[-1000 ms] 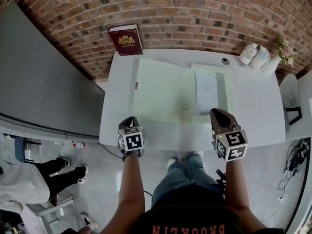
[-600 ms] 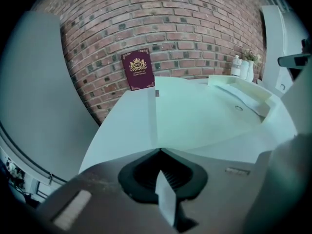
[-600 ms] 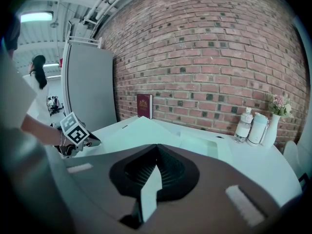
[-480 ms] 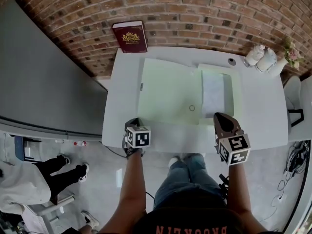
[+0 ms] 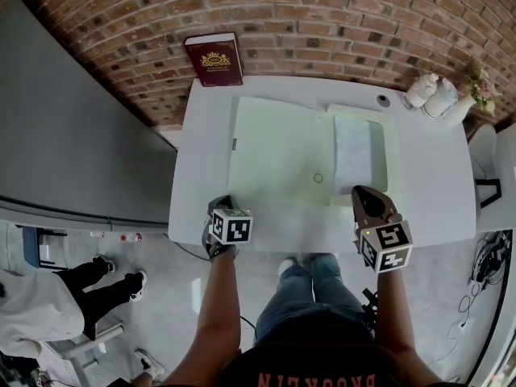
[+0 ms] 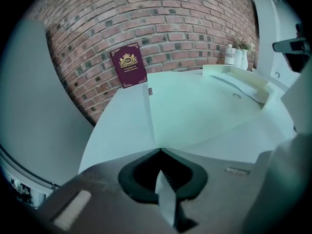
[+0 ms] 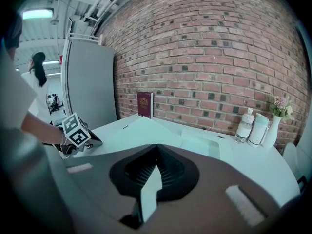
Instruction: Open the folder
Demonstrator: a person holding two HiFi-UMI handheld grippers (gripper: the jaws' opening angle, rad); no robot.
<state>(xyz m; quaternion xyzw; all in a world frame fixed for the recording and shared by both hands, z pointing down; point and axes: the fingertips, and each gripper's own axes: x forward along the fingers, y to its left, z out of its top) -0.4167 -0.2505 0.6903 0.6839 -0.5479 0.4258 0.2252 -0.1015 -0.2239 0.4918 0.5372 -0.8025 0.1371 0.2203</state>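
Already the pale green folder (image 5: 274,151) lies open on the white table (image 5: 427,180); left claw (image 5: 217,205) and right claw (image 5: 361,192) hover at its near edge, both closed, empty.

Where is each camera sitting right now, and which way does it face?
Head view: on the person's head, facing steeply down at the table and folder; shows both arms, legs, left gripper and right gripper.
Left gripper view: on the left gripper, facing along its closed jaws, tips at the folder's near corner, toward the book and brick wall.
Right gripper view: on the right gripper, facing over its closed jaws across the table to the wall; shows the left gripper.
Shared: all three show folder and book.
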